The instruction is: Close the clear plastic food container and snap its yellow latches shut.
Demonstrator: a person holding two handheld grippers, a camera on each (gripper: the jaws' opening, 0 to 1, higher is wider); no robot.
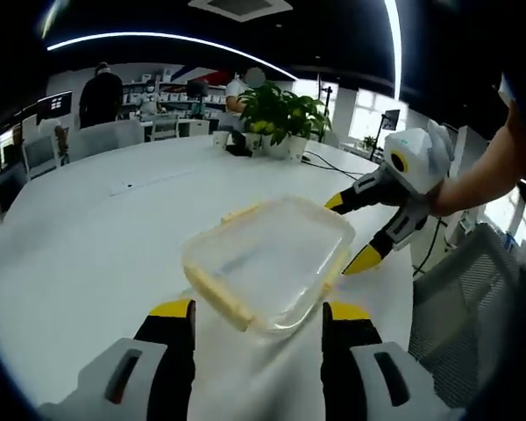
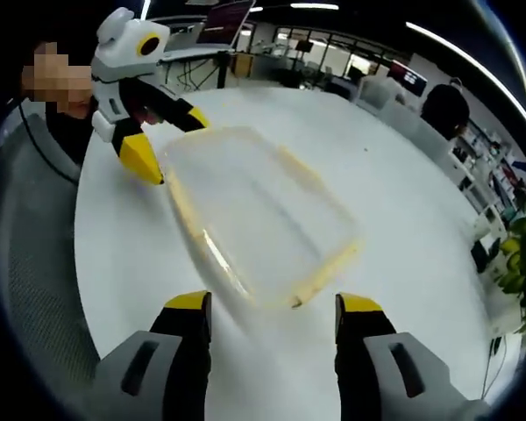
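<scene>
1. Hard to make out: the clear plastic food container (image 1: 270,263) blurs at its edges in both views, so cannot tell whether its lid is seated or merely resting, nor whether any yellow latch (image 1: 219,296) is snapped down.
2. Hidden: the container's underside and its near corner, partly washed out against the white table (image 1: 88,254).
3. Contents: nothing discernible inside the container; table surface visible through the clear walls.
4. Location: container lying flat on the white table, near its edge, between the two grippers, with pale yellow strips along at least three sides.
5. Left gripper (image 1: 259,320): jaws spread apart, yellow tips just short of the container's near side, holding nothing.
6. Right gripper (image 2: 273,314): jaws likewise parted, tips beside the container's near corner, empty; seen in the left gripper view (image 1: 355,232) with both yellow tips straddling the container's far corner, contact uncertain.
7. Cut off: a bare forearm (image 1: 486,171) behind the right gripper, running out of frame.
8. Background: potted green plant (image 1: 280,114) on the table's far side, grey chairs, standing person, all small and soft.
</scene>
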